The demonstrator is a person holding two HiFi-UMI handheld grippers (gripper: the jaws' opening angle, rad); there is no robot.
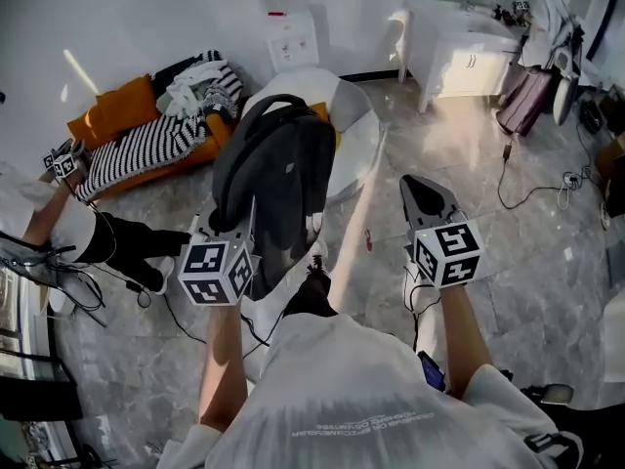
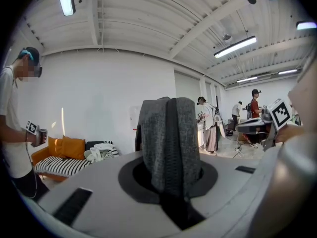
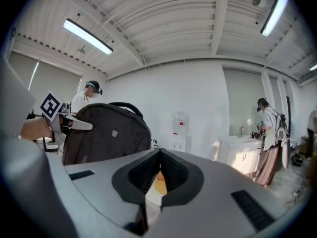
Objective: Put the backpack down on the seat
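Observation:
A dark grey backpack (image 1: pixel 273 174) hangs upright in front of me, above the marble floor. My left gripper (image 1: pixel 251 225) is shut on its grey woven strap (image 2: pixel 168 143), which fills the space between the jaws in the left gripper view. Behind the backpack stands a round white seat (image 1: pixel 356 135) with an orange cushion inside. To the right of the backpack, apart from it, my right gripper (image 1: pixel 430 203) is shut with nothing between its jaws. The right gripper view has the backpack (image 3: pixel 106 133) at its left, with its top handle arched above it.
An orange sofa (image 1: pixel 107 115) with a striped blanket and clothes is at the back left. A person (image 1: pixel 59 223) sits at the left edge. A white sink cabinet (image 1: pixel 459 52), another person (image 1: pixel 542 37) and floor cables (image 1: pixel 537 189) are at the right.

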